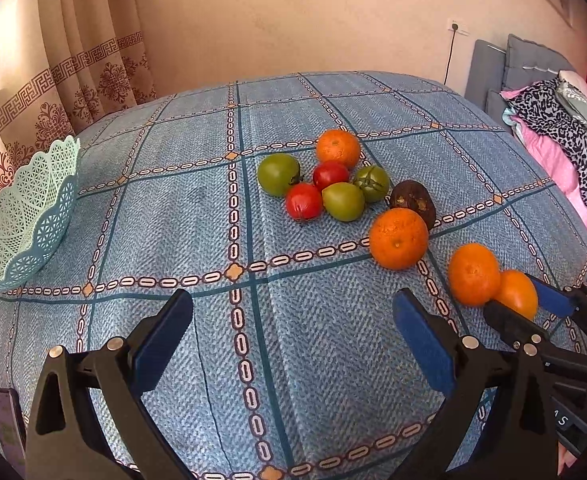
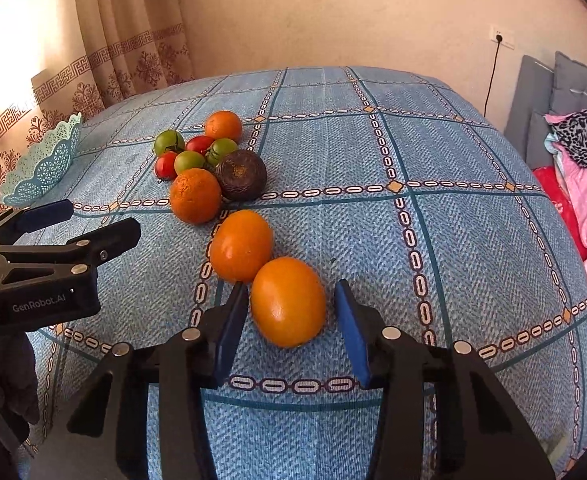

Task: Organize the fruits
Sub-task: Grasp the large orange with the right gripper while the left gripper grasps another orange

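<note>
**Right claw straddling the nearest orange fruit**

My right claw (image 2: 289,330) is spread wide with the smooth orange fruit (image 2: 288,301) sitting between the two blue pads; neither pad clearly touches it. The fruit is slightly egg-shaped, its long axis leaning from near-right up toward far-left, in line with the second smooth orange fruit (image 2: 240,245), which it touches. Both rest on the blue checked tablecloth (image 2: 473,240), in the near half of the table.

My left claw (image 1: 293,344) is also spread, holding nothing, hovering over bare cloth near the near edge.

Farther in, a pebbly mandarin (image 2: 194,195) lies against a dark brown round fruit (image 2: 240,174), whose dimpled end faces the right wrist camera. Behind them sits the tomato cluster: three green tomatoes (image 1: 278,173) and two red tomatoes (image 1: 303,201), packed together, one green one showing its stem star toward me. A second mandarin (image 1: 338,148) sits at the far side of the cluster.

Count: two smooth orange fruits, two mandarins, three green tomatoes, two red tomatoes, one dark fruit.

The pale green lattice basket (image 1: 29,216) stands at the left edge of the table, tilted, well apart from the fruit. Open cloth lies between basket and fruit, and the whole right half of the table is free up to its right edge.
</note>
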Available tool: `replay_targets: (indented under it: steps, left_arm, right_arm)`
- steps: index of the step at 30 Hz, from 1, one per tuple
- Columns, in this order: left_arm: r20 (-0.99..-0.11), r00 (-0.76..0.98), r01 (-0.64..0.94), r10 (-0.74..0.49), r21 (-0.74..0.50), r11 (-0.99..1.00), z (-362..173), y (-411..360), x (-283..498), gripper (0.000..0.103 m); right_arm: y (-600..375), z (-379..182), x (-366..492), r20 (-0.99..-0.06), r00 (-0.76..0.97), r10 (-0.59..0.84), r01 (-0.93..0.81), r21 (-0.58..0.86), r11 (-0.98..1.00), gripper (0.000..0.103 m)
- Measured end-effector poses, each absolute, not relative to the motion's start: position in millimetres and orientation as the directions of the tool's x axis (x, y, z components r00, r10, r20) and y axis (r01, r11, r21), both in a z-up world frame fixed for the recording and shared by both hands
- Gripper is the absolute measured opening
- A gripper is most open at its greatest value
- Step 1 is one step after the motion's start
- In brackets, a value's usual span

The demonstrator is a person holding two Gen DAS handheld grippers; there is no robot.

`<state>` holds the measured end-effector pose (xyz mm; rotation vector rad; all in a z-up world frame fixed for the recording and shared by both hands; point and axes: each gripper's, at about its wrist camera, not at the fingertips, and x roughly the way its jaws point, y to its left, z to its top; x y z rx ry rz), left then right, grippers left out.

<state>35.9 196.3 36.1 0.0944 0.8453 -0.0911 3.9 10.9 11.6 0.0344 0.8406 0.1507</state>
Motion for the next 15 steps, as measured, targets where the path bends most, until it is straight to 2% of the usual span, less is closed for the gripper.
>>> replay_targets:
  steps: [3,5,8,12,15]
  left_arm:
    - [-0.756,0.65,0.149,-0.075,0.03,0.988,35.2,189.5,42.8,0.1]
    - [-0.758,0.644,0.174,-0.098,0.02,0.984,34.5,182.2,47.4,0.087]
    - [-0.778,0.611,0.205,-0.143,-0.019,0.979,30.0,173.7,58.9,0.077]
    - [-0.794,0.567,0.238,-0.219,-0.096,0.966,25.4,167.1,70.7,0.068]
    - [-0.797,0.558,0.257,-0.232,-0.099,0.961,23.0,159.6,76.5,0.06]
  right_arm:
    - [7.6,12.8,0.1,-0.733,0.661,0.158,-0.119,0.105,0.987,0.037]
    - [5.0,13.4,-1.7,-0.73,0.664,0.161,-0.115,0.113,0.987,0.036]
    - [0.8,14.8,-2.6,-0.725,0.668,0.169,-0.109,0.129,0.986,0.036]
    - [-2.1,14.9,-2.7,-0.723,0.667,0.179,-0.109,0.143,0.984,0.036]
    - [-2.1,14.6,-2.5,-0.724,0.665,0.184,-0.112,0.147,0.983,0.036]
